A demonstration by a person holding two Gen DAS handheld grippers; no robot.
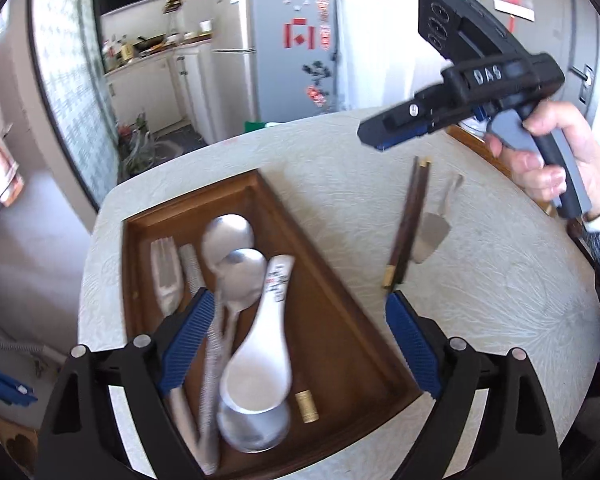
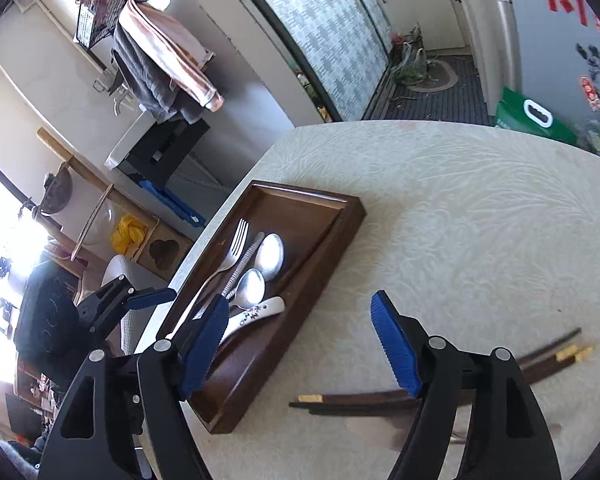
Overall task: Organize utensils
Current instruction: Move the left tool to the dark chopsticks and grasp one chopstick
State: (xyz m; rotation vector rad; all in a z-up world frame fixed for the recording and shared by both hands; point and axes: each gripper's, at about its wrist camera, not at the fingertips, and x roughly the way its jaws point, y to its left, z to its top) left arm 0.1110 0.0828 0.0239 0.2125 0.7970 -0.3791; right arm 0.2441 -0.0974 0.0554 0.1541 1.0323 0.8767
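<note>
Brown wood makes the tray [image 1: 340, 312], and it already holds a fork [image 1: 166, 276], two metal spoons [image 1: 236, 264] and a white spoon [image 1: 260, 344]. From the left wrist, the left tool [image 1: 298, 344] hangs spread wide over the tray, holding nothing. The chopsticks [image 1: 408, 220] and a small server [image 1: 430, 232] still lie on the worktop [image 1: 500, 300] beside the tray.

From the right wrist, the right tool [image 2: 300, 348] is also spread wide and empty, near the chopsticks [image 2: 364, 400]. I think most is done, and those last pieces need to go in
</note>
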